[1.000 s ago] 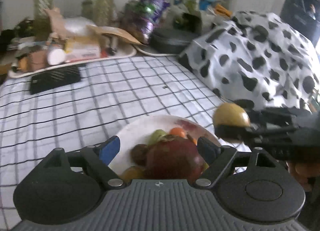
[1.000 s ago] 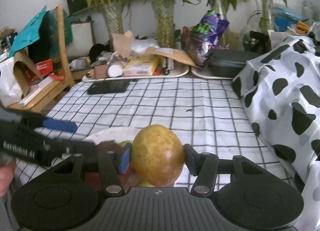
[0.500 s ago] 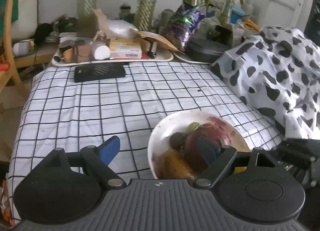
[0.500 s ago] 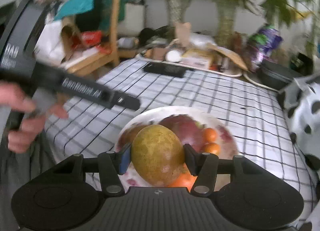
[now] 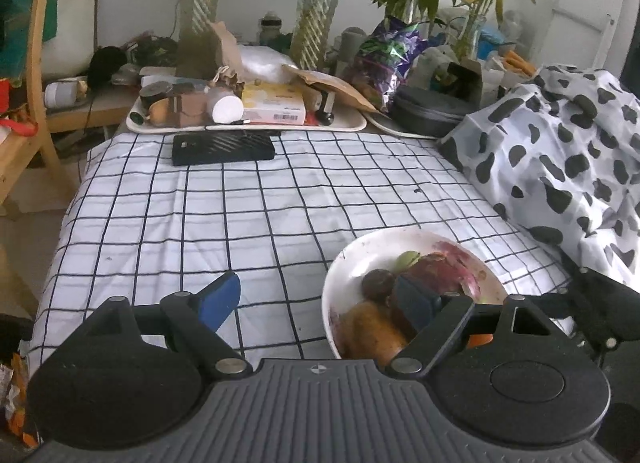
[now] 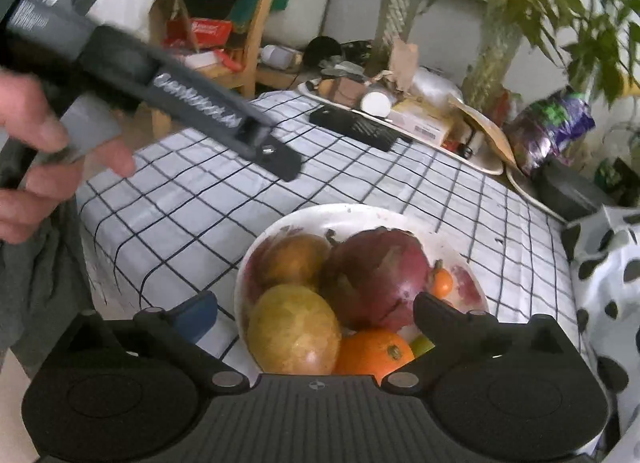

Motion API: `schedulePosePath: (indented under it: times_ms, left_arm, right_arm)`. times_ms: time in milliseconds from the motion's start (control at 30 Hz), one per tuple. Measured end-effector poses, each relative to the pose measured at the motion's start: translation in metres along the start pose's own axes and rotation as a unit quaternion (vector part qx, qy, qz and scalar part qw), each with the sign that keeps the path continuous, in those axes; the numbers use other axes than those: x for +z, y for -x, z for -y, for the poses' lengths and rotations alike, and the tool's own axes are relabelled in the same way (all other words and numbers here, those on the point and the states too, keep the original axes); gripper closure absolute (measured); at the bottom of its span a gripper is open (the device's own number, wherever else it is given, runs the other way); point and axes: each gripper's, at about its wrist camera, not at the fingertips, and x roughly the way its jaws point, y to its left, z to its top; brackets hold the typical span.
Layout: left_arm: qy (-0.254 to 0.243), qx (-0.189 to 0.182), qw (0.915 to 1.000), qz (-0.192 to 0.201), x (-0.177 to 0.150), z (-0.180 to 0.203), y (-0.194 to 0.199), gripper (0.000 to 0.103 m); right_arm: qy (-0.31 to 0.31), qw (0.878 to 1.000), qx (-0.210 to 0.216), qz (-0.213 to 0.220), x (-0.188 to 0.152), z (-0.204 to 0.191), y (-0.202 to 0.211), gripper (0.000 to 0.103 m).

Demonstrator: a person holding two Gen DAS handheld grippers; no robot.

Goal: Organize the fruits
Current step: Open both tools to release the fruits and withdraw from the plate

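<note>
Fruit bowl [image 6: 404, 215] on a checked bed sheet [image 5: 224, 215], holding a yellow mango [image 6: 294, 329], dragon fruit [image 6: 376, 275] and orange [image 6: 374, 353]. Right gripper [image 6: 316, 315] spread apart, empty, above the bowl. Left gripper [image 5: 320, 299] likewise apart; its right finger hides part of the fruit. Cluttered tray [image 5: 248, 125] and potted plants [image 5: 320, 15] behind; spotted blanket [image 5: 560, 159] at right

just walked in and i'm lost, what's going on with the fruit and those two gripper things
A person holds a gripper in each hand over a checked bedsheet. Both are open and empty. The right gripper hangs just above the white plate, where a yellow-green mango lies beside a dragon fruit and an orange. The left gripper is beside the plate.
</note>
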Motion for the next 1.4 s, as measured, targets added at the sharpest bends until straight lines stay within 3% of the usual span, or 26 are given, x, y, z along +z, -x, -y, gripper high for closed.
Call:
schedulePosePath:
  times_ms: [367, 733, 867, 967, 1400]
  left_arm:
    - [-0.039, 0.016, 0.9990, -0.012, -0.020, 0.025, 0.018, 0.019]
    - [-0.061, 0.026, 0.9969, -0.043, -0.035, 0.042, 0.026, 0.019]
    - [-0.073, 0.022, 0.9950, -0.065, -0.041, 0.048, 0.023, 0.014]
    - [-0.076, 0.028, 0.9942, -0.071, -0.043, 0.049, 0.020, 0.000]
    - [-0.079, 0.047, 0.9920, -0.087, -0.044, 0.049, 0.012, 0.000]
  right_arm:
    - [-0.087, 0.994, -0.055, -0.028, -0.008, 0.020, 0.018, 0.000]
    - [-0.163, 0.972, -0.128, -0.106, -0.027, 0.029, 0.025, 0.000]
    - [-0.175, 0.967, -0.138, -0.120, -0.031, 0.033, 0.024, 0.000]
    - [-0.179, 0.966, -0.140, -0.125, -0.033, 0.035, 0.023, 0.000]
    - [-0.182, 0.963, -0.140, -0.139, -0.033, 0.037, 0.015, 0.000]
